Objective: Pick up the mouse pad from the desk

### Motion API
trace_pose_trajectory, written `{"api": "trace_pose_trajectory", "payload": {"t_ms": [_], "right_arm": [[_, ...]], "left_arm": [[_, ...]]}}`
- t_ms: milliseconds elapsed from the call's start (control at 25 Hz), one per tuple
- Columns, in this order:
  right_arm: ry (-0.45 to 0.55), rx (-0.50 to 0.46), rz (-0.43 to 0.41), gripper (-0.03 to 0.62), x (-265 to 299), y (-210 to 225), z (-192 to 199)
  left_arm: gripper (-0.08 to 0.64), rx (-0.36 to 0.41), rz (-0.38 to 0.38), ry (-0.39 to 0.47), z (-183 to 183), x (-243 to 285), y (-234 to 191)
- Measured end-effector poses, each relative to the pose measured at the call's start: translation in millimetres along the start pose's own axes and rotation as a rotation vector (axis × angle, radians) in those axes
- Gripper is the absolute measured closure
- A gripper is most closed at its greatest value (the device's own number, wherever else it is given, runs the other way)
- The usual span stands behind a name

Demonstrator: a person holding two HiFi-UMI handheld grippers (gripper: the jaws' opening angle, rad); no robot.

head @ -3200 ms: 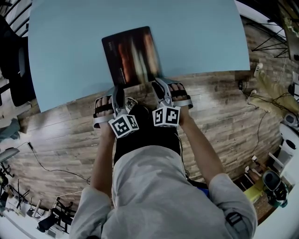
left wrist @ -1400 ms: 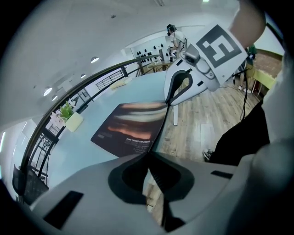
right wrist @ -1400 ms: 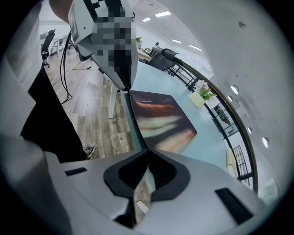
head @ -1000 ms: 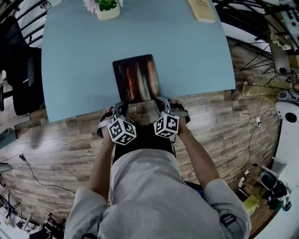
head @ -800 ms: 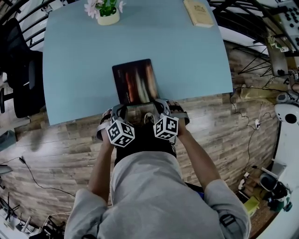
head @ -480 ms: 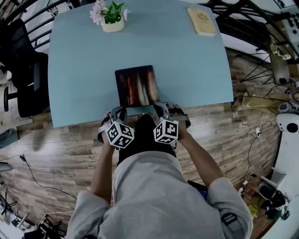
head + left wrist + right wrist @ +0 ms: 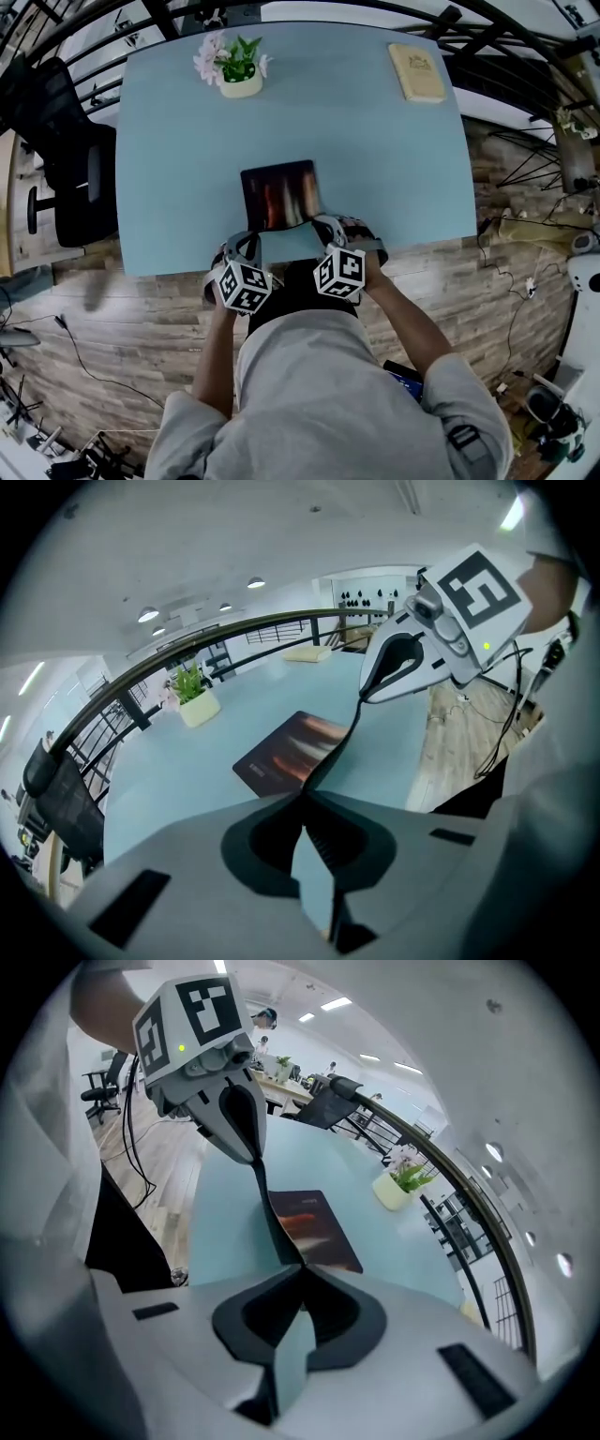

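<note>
The mouse pad (image 7: 279,195), dark with orange streaks, lies on the light blue desk (image 7: 375,150) near its front edge. Its near edge is lifted off the desk, and a pale underside strip (image 7: 289,246) shows between the grippers. My left gripper (image 7: 244,246) is shut on the pad's near left corner. My right gripper (image 7: 325,232) is shut on the near right corner. In the left gripper view the pad (image 7: 291,752) runs edge-on from my jaws (image 7: 305,803) to the right gripper (image 7: 398,663). The right gripper view mirrors this: pad (image 7: 314,1227), own jaws (image 7: 302,1274), left gripper (image 7: 239,1115).
A potted plant (image 7: 236,70) stands at the desk's far left and a tan book (image 7: 418,71) lies at the far right. A black office chair (image 7: 66,159) is left of the desk. Cables trail over the wooden floor (image 7: 450,281) on the right.
Both grippers have risen and carried the pad's near edge up, so its pale underside now shows between them. The head view has pulled back, taking in the plant and the book.
</note>
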State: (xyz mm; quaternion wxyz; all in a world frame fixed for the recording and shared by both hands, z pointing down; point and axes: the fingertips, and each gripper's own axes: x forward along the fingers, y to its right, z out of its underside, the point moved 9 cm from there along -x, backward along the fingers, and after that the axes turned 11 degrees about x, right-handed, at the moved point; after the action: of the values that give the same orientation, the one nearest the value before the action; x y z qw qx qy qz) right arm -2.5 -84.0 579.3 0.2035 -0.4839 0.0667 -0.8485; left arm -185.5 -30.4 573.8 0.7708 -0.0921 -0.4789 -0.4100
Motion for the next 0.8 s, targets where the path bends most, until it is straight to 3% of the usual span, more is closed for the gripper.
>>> {"api": "trace_pose_trajectory", "payload": {"t_ms": [800], "right_arm": [[0.186, 0.199, -0.074, 0.577, 1, 59, -21]], "left_arm": [[0.535, -0.115, -0.109, 0.041, -58, -11, -38]]}}
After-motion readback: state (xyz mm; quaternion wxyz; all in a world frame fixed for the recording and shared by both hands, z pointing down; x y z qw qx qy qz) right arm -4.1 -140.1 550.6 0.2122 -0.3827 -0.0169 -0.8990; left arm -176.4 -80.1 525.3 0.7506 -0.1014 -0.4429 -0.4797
